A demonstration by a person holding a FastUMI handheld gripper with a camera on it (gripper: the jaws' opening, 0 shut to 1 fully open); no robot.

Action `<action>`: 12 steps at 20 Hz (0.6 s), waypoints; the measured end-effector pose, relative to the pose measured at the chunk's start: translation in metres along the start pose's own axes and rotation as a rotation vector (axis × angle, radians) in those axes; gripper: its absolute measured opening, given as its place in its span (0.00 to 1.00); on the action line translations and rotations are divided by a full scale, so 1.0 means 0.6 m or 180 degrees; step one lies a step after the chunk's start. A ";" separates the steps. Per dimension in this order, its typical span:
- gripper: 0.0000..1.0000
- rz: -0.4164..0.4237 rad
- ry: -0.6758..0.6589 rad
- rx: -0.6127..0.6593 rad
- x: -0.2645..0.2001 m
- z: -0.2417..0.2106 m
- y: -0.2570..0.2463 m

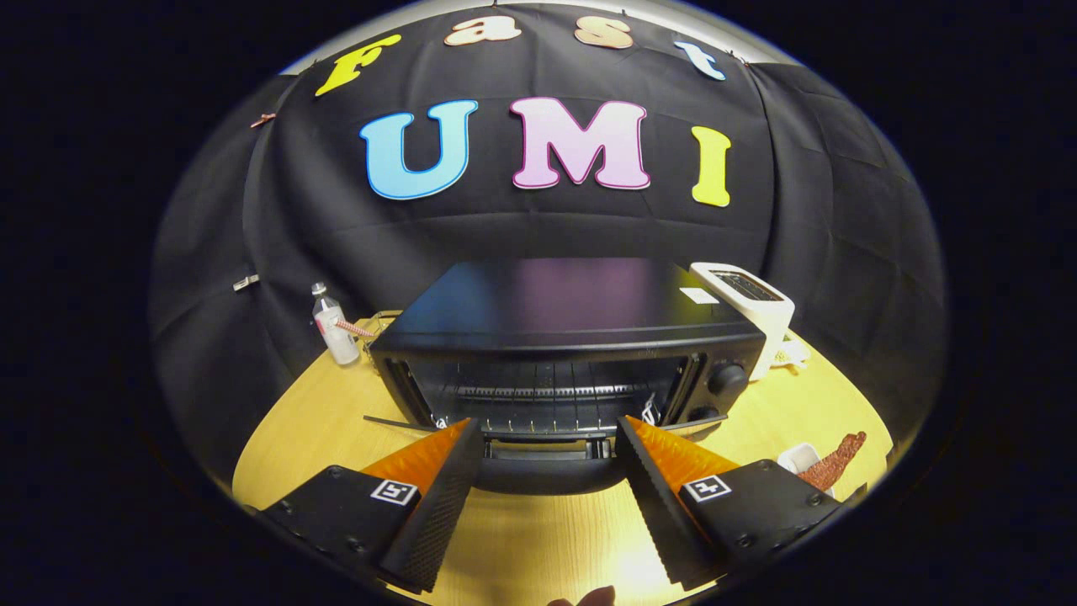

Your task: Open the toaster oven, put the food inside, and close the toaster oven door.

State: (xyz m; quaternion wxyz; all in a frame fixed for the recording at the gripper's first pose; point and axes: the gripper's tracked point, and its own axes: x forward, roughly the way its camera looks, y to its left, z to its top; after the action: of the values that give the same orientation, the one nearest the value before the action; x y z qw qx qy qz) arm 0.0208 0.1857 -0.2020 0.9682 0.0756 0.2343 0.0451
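Pale yellow wooden table (538, 539) under everything, grain running across. Carries a black metal toaster oven (564, 353) at centre, door dropped open, rack visible inside. Small clear plastic bottle (335, 334) standing just left of it. White slot toaster (749, 307) behind its right corner. Small white dish (801, 459) with reddish-brown food strip (837, 461) near right.

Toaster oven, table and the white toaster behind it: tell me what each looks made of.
Toaster oven: likely painted sheet metal, semi-gloss, since its flat top mirrors the wall's colours. The door hangs open, showing what seems a wire metal rack.
Table: pale wood or wood-look laminate, with fine grain and a soft sheen.
White toaster: probably smooth plastic, though painted metal is possible.
The claw is open, its tips at the lowered door.
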 end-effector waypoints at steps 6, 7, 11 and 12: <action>0.98 -0.0043 0.0283 -0.0147 -0.030 -0.076 -0.002; 0.98 -0.0049 0.0335 -0.0155 -0.032 -0.089 -0.003; 0.98 -0.0027 0.0721 -0.0121 -0.038 -0.157 -0.005; 0.97 -0.0030 0.0787 -0.0110 -0.038 -0.166 -0.007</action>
State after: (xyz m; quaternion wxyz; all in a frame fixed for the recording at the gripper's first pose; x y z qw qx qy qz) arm -0.0452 0.1909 -0.2799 0.9332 0.0516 0.3515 0.0535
